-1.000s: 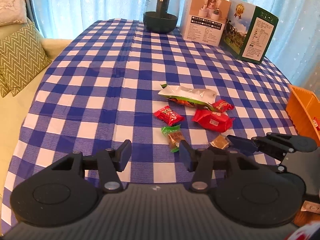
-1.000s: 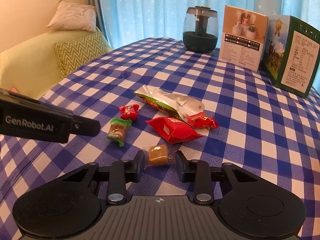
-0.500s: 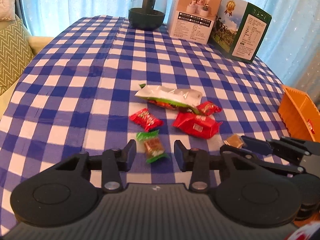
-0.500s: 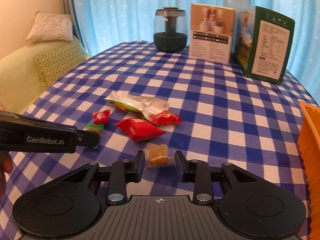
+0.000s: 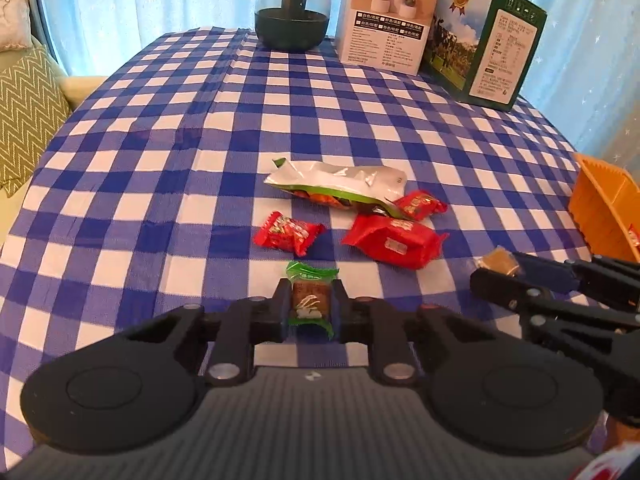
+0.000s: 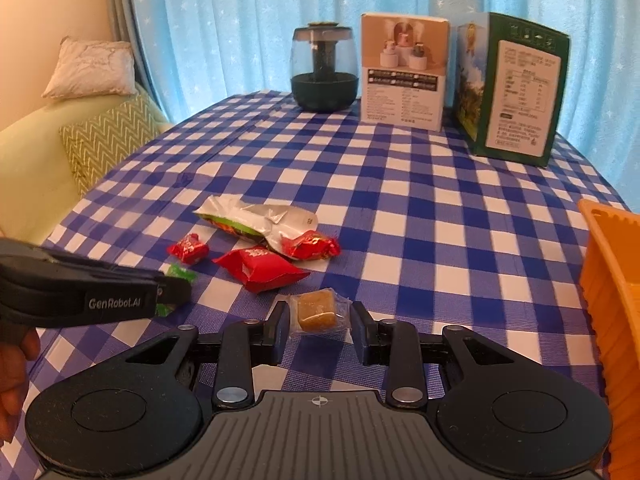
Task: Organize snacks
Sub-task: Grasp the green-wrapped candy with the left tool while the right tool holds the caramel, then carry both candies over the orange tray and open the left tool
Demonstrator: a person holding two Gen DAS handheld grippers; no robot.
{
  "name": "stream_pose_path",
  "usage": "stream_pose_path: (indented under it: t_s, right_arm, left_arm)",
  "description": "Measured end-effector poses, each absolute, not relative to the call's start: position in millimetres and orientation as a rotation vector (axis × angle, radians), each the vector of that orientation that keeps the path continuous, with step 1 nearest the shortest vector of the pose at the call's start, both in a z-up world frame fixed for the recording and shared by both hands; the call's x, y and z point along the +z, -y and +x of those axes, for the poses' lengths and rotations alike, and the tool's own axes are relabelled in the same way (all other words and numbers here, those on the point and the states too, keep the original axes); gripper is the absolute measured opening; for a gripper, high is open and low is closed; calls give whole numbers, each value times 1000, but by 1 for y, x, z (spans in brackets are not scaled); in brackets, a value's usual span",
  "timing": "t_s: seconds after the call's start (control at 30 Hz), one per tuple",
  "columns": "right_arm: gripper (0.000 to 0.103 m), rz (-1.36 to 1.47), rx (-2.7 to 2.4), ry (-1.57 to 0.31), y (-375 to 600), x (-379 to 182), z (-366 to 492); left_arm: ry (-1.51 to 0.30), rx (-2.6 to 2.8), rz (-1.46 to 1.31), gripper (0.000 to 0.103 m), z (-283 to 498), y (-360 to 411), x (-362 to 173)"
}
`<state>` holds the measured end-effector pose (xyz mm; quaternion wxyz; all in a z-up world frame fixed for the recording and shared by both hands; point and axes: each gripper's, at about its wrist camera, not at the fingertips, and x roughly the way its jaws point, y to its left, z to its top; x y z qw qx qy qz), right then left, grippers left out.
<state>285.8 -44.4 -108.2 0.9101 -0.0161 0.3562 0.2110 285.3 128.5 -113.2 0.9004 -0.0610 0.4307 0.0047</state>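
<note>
Orange bin (image 6: 612, 280) cut off (contents unreadable).

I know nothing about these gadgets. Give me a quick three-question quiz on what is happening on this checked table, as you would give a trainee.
1. True or false: the left hand-held gripper is shut on the green-wrapped brown candy.
2. What does the right hand-held gripper hold?
A. a red packet
B. a clear-wrapped tan cube sweet
C. nothing
3. Fill in: the orange plastic basket stands at the table's ____ edge in the right wrist view.

Key: 1 true; 2 B; 3 right.
</note>
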Motion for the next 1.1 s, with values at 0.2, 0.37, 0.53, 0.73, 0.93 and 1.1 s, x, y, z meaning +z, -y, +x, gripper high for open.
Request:
stream_pose_path:
  t_s: [0.2, 0.37, 0.53, 0.73, 0.93, 1.1]
  right_arm:
    - [33, -11, 402, -726, 65, -94, 266]
    - [33, 15, 367, -712, 87, -73, 243]
    - [33, 59, 314, -693, 115, -49, 222]
    - [33, 98, 255, -659, 150, -20, 197]
    - [33, 145, 182, -651, 189, -4, 179]
    - [33, 169, 120, -649, 223, 5, 166]
  left_arm:
    - [-889, -24, -112, 17, 271, -113, -102]
    - [-861, -43, -98, 17, 253, -89, -83]
    - [-834, -63, -115, 17, 233, -60, -61]
    - [-799, -106, -119, 17, 212, -24, -33]
    - [-780, -182, -102, 17, 197, 20, -14]
    - [-769, -247, -76, 17, 191, 59, -3]
